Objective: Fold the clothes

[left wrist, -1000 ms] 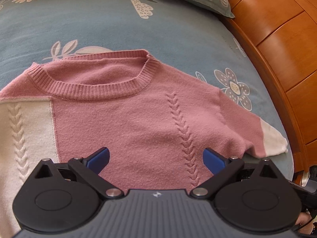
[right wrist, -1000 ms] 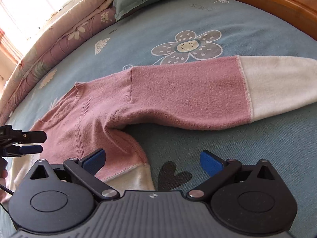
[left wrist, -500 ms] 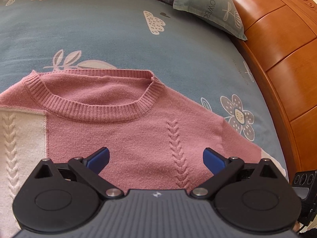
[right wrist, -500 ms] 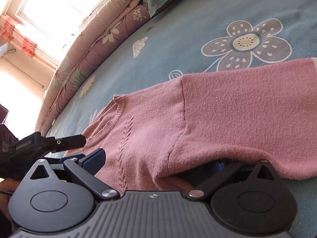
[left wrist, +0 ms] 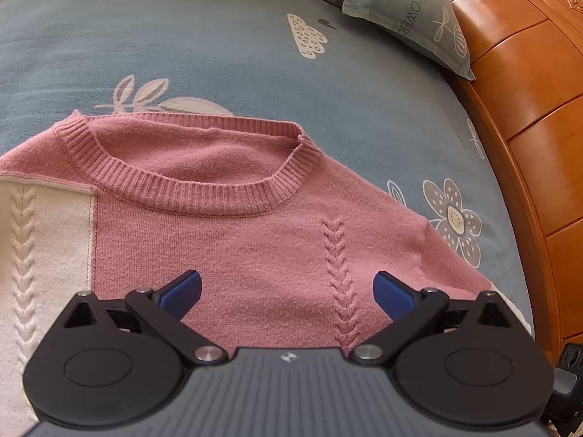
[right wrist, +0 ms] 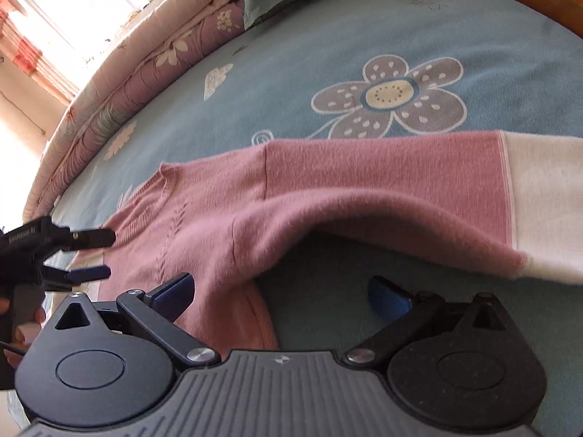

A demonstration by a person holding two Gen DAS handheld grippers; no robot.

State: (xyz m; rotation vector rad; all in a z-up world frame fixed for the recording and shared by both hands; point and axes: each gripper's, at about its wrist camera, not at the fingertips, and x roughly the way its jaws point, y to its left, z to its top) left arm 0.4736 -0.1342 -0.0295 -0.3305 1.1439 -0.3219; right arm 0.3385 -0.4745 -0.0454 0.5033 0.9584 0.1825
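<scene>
A pink knit sweater (left wrist: 255, 240) lies face up on the blue flowered bed sheet (left wrist: 218, 54). It has a ribbed neckline (left wrist: 189, 189) and a cream panel (left wrist: 43, 255) at the left. My left gripper (left wrist: 286, 287) hovers open over the chest, nothing between its fingers. In the right wrist view the sweater's sleeve (right wrist: 364, 182) stretches right to a cream cuff (right wrist: 543, 204), its near edge lifted off the sheet with shadow beneath. My right gripper (right wrist: 280, 291) is open by the armpit, just below that edge. The left gripper (right wrist: 98, 255) shows there at the far left, open.
A grey-green pillow (left wrist: 408, 18) lies at the far right corner against the orange wooden headboard (left wrist: 528, 91). A rolled floral quilt (right wrist: 127, 83) runs along the bed's far side below a bright window (right wrist: 91, 7). A hand (right wrist: 22, 327) holds the left gripper.
The left wrist view now takes in more bed beyond the neckline. The right gripper's right finger, hidden under the sleeve half a second ago, is in view again and the cream cuff is back in frame.
</scene>
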